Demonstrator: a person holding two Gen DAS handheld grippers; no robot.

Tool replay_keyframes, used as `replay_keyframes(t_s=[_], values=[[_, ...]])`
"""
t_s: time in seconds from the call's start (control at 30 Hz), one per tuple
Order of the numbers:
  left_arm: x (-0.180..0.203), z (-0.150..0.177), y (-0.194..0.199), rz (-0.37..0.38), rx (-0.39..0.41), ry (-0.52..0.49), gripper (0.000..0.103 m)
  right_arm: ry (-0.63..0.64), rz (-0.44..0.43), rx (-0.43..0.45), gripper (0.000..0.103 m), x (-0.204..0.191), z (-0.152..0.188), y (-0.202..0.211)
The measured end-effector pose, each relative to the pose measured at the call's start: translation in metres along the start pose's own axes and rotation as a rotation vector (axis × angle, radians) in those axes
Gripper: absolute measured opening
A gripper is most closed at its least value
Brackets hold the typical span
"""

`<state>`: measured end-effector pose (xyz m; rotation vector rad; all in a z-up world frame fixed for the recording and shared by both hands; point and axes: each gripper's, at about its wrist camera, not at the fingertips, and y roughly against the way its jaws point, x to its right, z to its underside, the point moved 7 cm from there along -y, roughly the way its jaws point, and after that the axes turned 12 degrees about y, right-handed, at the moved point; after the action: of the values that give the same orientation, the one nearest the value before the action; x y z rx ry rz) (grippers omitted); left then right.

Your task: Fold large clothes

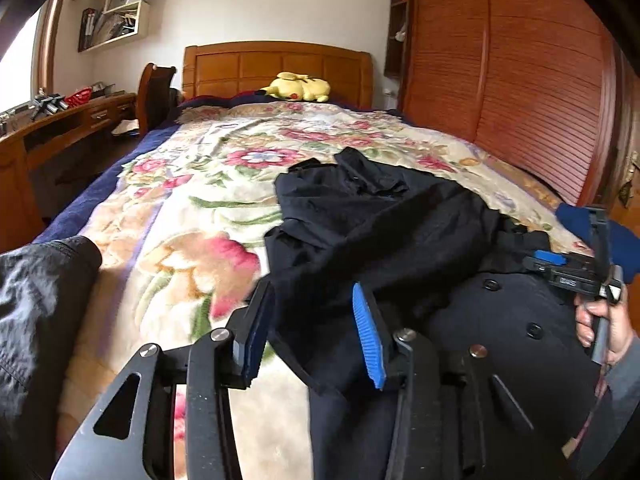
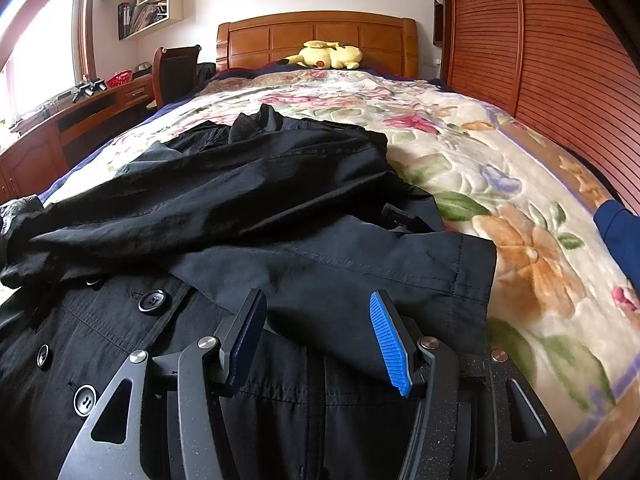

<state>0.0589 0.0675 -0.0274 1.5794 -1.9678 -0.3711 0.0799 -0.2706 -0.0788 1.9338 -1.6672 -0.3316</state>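
Note:
A large black coat (image 1: pixel 380 216) with round buttons (image 2: pixel 152 301) lies crumpled across the near end of a floral bedspread (image 1: pixel 192 184). One sleeve (image 2: pixel 360 272) is folded over the coat's front, its cuff pointing right. My left gripper (image 1: pixel 314 320) hovers at the coat's left edge, jaws apart, with dark cloth lying between the pads but not pinched. My right gripper (image 2: pixel 318 336) stands open just above the folded sleeve, which runs between its blue pads (image 2: pixel 390 344) without being pressed. In the left wrist view a hand (image 1: pixel 600 320) holds the right gripper over the buttoned front.
A yellow plush toy (image 1: pixel 298 87) rests by the wooden headboard (image 1: pixel 276 66). A slatted wooden wardrobe (image 1: pixel 520 80) lines the right side; a desk (image 1: pixel 60 120) and chair (image 1: pixel 154 92) stand to the left. Blue cloth (image 2: pixel 616 232) lies at the bed's right edge. Dark jacket fabric (image 1: pixel 40 300) sits at the near left.

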Motion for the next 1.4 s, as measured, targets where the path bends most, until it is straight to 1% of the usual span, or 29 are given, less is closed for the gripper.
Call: replay_keyframes(t_s=[0.07,0.13,0.23,0.3,0.4,0.53,0.67,0.73,0.87,0.93,1.17,1.27,1.33,1.4], values=[[0.003,0.005,0.005,0.003,-0.003,-0.014,0.049,0.0,-0.002,0.0,0.056,0.001,0.0,-0.001],[0.008,0.01,0.01,0.005,0.001,-0.026,0.068,-0.001,-0.004,0.002,0.056,0.001,0.0,-0.001],[0.015,0.018,0.021,-0.017,0.024,-0.052,0.078,-0.002,-0.006,0.006,0.056,0.001,0.001,-0.001],[0.021,0.022,0.031,-0.03,0.043,-0.065,0.08,0.0,-0.007,0.005,0.056,0.001,0.001,-0.001],[0.03,0.027,0.042,-0.017,0.049,-0.064,0.082,0.007,-0.004,0.003,0.056,0.0,0.002,0.001],[0.036,0.03,0.055,-0.006,0.049,-0.034,0.083,0.019,-0.005,-0.002,0.056,-0.001,-0.001,0.007],[0.039,0.036,0.069,-0.014,0.05,-0.042,0.084,0.028,-0.033,0.039,0.056,-0.003,0.001,0.039],[0.039,0.038,0.075,-0.023,0.046,-0.04,0.084,0.025,-0.052,0.047,0.056,-0.004,0.009,0.055],[0.036,0.042,0.084,-0.042,0.047,-0.033,0.084,0.033,-0.044,0.04,0.056,-0.001,0.029,0.079],[0.031,0.044,0.087,-0.075,0.058,-0.046,0.084,0.031,-0.038,0.04,0.056,0.002,0.04,0.093],[0.01,0.061,0.084,-0.114,0.016,-0.028,0.085,0.041,-0.009,0.003,0.056,0.016,0.067,0.129],[0.002,0.073,0.08,-0.132,-0.006,-0.032,0.084,0.051,0.011,-0.035,0.056,0.02,0.079,0.133],[-0.002,0.081,0.075,-0.126,-0.029,-0.025,0.084,0.053,0.021,-0.056,0.056,0.024,0.086,0.135],[-0.007,0.087,0.069,-0.137,-0.047,-0.021,0.085,0.045,0.021,-0.077,0.056,0.029,0.094,0.135]])
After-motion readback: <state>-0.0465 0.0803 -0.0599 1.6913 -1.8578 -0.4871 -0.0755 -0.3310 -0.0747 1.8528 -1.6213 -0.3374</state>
